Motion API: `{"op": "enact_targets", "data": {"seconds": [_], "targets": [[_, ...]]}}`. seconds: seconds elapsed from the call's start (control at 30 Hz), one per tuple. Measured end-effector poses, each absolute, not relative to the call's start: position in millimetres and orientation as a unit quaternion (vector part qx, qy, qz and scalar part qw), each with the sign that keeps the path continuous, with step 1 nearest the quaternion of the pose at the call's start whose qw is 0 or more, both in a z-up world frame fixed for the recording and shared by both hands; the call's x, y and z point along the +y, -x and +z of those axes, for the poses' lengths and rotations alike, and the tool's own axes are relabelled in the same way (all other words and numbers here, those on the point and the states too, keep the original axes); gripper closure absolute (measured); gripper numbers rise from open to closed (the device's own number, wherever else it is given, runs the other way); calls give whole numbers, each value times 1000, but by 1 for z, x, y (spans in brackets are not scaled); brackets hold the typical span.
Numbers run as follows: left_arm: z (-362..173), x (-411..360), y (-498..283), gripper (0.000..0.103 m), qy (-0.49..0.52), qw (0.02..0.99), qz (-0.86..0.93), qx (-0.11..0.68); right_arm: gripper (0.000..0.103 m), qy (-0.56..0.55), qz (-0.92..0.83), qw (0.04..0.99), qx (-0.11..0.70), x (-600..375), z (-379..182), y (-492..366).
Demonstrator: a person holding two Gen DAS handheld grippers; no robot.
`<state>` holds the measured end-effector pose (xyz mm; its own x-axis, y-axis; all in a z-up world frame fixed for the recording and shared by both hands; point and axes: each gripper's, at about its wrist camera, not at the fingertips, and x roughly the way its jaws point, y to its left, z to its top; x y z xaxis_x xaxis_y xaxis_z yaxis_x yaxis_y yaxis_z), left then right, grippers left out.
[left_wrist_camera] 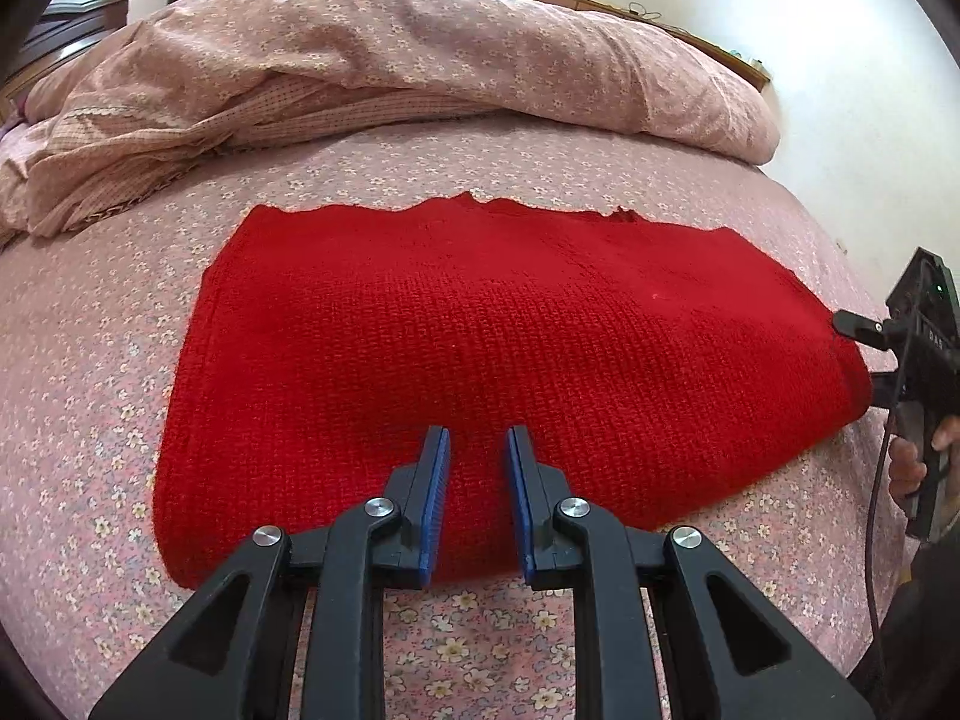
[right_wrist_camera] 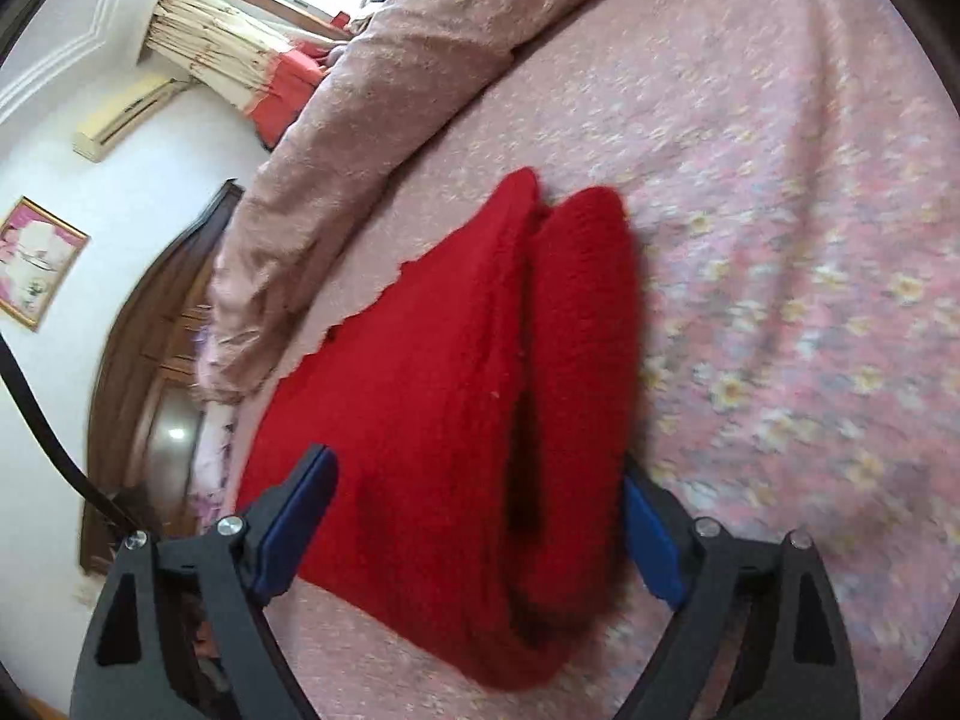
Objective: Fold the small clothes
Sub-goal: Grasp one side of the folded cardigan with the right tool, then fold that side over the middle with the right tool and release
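Red knit sweater (left_wrist_camera: 498, 360) lay folded flat mid-bed on the floral bedsheet (left_wrist_camera: 90, 360), heaped quilt (left_wrist_camera: 390, 60) beyond it at 12 o'clock. Left claw (left_wrist_camera: 478, 444) hovered over the sweater's near edge at 6 o'clock, fingers (left_wrist_camera: 435, 480) nearly together with a narrow gap, nothing between them, no grip. Right claw (right_wrist_camera: 474, 498) sat at the sweater's 3 o'clock end in the left view, jaws spread wide and straddling the doubled edge; blue pads (right_wrist_camera: 300, 516) clear of the knit, so released. Right view was motion-blurred. A hand (left_wrist_camera: 912, 468) held the right claw's handle.
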<state>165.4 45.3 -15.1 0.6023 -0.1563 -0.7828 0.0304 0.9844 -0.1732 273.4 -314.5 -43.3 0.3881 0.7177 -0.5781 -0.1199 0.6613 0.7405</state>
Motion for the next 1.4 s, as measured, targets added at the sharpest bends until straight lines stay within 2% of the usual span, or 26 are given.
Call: {"op": "enact_targets", "data": {"seconds": [0.2,0.27,0.33,0.37,0.4,0.5,0.6,0.77,0.9,1.07,1.23,1.4], "targets": [[-17,45,-165,91,66,893,-52,442,13,-314,286,774,470,-306,-45,-291],[-17,44,-164,91,67,893,-52,442,22,-304,290,772,477,-301,-45,-291],[-16,44,-165,91,72,892,-51,443,47,-312,299,756,491,-300,-49,-290],[-16,45,-165,91,79,891,-55,443,55,-321,303,747,497,-301,-53,-289],[-14,45,-165,91,86,891,-61,442,69,-328,305,741,500,-302,-56,-288],[-5,39,-167,91,109,891,-79,434,78,-325,297,744,502,-302,-56,-290],[5,22,-176,103,124,886,-90,437,80,-290,290,766,495,-294,-37,-291],[10,-22,-206,103,139,883,-96,438,81,-252,293,785,483,-283,-6,-292],[-30,-41,-229,103,147,858,-93,484,82,-252,292,785,485,-284,-3,-291],[-12,-44,-221,103,149,866,-97,467,83,-252,284,797,469,-290,10,-289],[-35,-41,-223,103,166,858,-101,476,83,-257,293,796,463,-284,26,-291],[-29,-18,-216,103,225,853,-86,464,83,-164,261,831,462,-246,66,-284]]}}
